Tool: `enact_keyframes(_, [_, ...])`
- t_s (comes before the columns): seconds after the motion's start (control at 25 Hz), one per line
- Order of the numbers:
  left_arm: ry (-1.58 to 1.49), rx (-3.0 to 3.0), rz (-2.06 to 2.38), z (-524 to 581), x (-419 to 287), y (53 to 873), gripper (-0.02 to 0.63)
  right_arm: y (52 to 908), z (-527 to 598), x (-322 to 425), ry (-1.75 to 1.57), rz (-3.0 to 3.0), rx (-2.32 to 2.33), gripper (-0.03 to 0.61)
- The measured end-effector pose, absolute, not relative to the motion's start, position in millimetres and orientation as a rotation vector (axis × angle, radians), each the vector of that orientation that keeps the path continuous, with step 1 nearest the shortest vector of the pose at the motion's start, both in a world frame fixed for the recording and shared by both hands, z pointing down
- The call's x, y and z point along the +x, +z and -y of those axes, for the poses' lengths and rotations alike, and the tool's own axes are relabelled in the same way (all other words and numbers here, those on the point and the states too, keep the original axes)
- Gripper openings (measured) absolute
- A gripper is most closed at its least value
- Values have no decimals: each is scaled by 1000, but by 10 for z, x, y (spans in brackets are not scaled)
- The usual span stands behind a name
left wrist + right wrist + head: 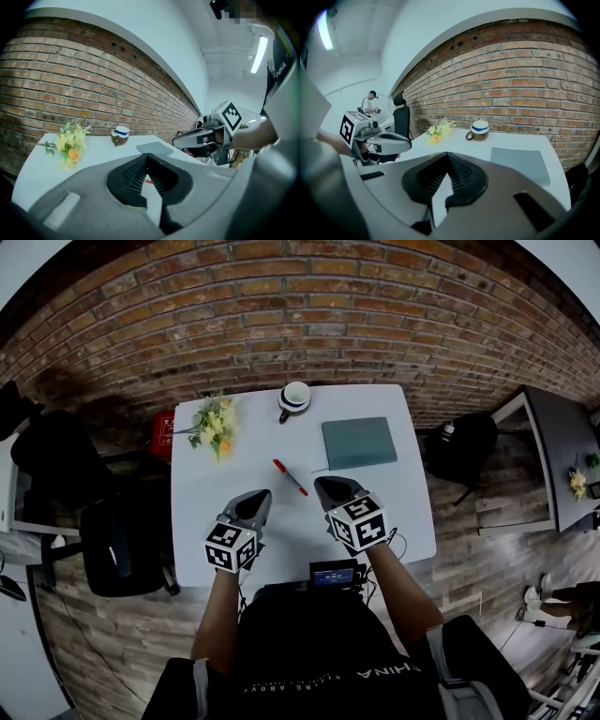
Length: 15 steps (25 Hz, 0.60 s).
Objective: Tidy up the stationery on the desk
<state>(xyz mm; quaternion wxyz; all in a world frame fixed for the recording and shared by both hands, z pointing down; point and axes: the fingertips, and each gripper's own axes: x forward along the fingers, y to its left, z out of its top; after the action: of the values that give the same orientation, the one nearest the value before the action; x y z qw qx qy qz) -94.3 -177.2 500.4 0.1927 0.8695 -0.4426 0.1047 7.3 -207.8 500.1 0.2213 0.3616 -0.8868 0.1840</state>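
A red pen (290, 476) lies at the middle of the white desk (216, 521), and a sliver of the pen (149, 181) shows under the left jaws. A grey notebook (359, 442) (157, 148) (520, 164) lies flat to the right of the pen. My left gripper (259, 494) (146, 155) hovers near the front of the desk, left of the pen, shut and empty. My right gripper (327, 484) (446, 154) hovers right of the pen, just in front of the notebook, also shut and empty.
A brown cup with a white, blue-banded top (294, 397) (120, 135) (479, 130) stands at the back edge. A flower bunch (214, 426) (69, 143) (438, 129) lies back left. A small screen device (334, 575) sits at the front edge. A black chair (122, 545) stands left, a black bag (464, 448) right.
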Motion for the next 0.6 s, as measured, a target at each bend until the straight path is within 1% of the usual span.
enact_keyframes(0.28, [309, 2436, 1234, 1830, -989, 5009, 3, 5105, 2147, -8, 516, 2423, 947, 9])
enact_keyframes(0.56, [324, 2412, 1223, 1890, -1060, 5124, 3, 5438, 2318, -139, 526, 2357, 901, 9])
enact_keyframes(0.6, [327, 2407, 1223, 1895, -1078, 5148, 3, 5489, 2337, -166, 532, 2351, 894, 19])
